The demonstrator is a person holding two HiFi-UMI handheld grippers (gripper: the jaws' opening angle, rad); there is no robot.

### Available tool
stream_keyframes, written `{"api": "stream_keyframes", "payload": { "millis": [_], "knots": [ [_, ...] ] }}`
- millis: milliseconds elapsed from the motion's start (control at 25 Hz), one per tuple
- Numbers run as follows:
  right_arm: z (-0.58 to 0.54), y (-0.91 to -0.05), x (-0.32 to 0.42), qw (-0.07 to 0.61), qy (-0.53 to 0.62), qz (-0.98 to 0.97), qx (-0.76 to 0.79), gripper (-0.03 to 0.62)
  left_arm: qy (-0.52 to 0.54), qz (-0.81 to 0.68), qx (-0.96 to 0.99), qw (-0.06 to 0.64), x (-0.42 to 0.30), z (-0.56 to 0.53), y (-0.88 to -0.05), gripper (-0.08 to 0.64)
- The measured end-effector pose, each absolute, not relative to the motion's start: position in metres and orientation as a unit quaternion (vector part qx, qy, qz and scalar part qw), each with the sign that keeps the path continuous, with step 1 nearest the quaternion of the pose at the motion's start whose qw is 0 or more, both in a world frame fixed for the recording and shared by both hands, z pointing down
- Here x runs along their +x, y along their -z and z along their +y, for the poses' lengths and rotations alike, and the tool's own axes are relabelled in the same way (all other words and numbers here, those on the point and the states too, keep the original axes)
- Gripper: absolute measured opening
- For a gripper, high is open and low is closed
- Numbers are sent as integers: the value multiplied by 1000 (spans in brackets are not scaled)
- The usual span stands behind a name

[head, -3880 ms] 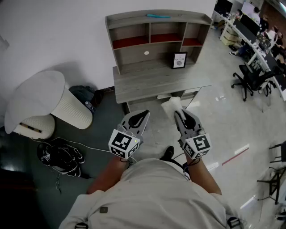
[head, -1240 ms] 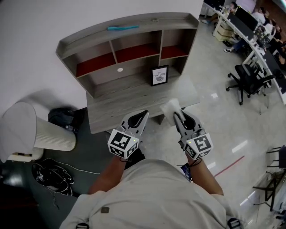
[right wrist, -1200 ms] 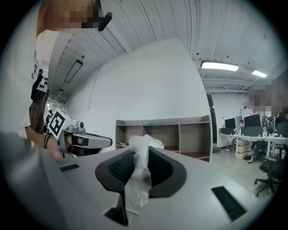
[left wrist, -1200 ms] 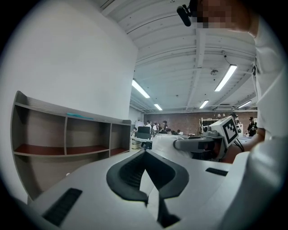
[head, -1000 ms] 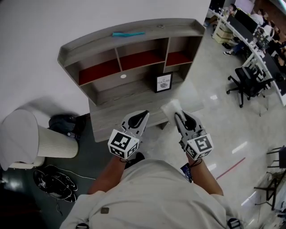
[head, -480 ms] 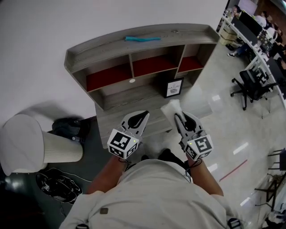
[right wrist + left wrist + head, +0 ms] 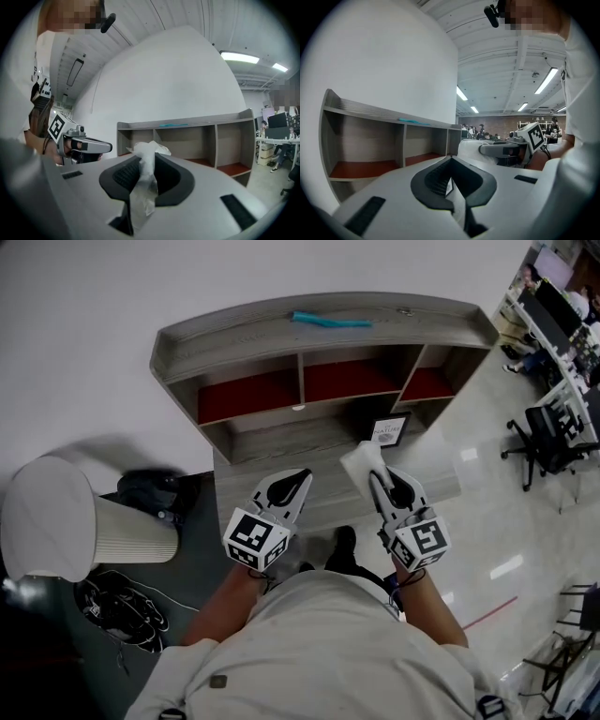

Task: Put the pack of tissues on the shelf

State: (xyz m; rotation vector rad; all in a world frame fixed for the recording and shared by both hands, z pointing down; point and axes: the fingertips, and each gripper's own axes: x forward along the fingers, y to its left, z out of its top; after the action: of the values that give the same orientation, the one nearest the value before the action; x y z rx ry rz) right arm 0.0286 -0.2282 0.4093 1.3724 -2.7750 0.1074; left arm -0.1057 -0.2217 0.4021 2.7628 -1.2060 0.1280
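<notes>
Framed sign (image 7: pixel 387 430), teal strip (image 7: pixel 331 321)

There is one shelf (image 7: pixel 281 334) with three open compartments in a row. One teal object (image 7: pixel 330 321) lies on its top board, near the back edge. One small framed picture (image 7: pixel 388 429) stands near the right edge of the desk. There are two grippers, the left gripper (image 7: pixel 300 474) and the right gripper (image 7: pixel 376 474), and one pack of tissues (image 7: pixel 360 459).

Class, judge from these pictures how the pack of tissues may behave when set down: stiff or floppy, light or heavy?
Probably floppy: the pack of tissues crumples where the right gripper pinches it. Likely light: that pinch at one end holds it up. On the shelf it may slump rather than stand.
</notes>
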Motion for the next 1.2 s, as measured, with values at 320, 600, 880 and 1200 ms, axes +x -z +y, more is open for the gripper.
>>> {"api": "stream_keyframes", "payload": {
  "millis": [320, 600, 880, 1200],
  "knots": [
    [-284, -417, 27, 36, -37, -910, 411, 87, -37, -429, 900, 73, -106, -266, -411, 15],
    [-341, -423, 36, 45, -40, -919, 390, 87, -33, -451, 888, 80, -96, -314, -417, 15],
    [-390, -428, 42, 50, -37, -929, 365, 87, -34, -470, 878, 80, -82, -357, -421, 15],
    [-442, -436, 41, 60, -34, -940, 335, 88, -37, -496, 864, 80, -74, -402, -428, 15]
  ]
}}
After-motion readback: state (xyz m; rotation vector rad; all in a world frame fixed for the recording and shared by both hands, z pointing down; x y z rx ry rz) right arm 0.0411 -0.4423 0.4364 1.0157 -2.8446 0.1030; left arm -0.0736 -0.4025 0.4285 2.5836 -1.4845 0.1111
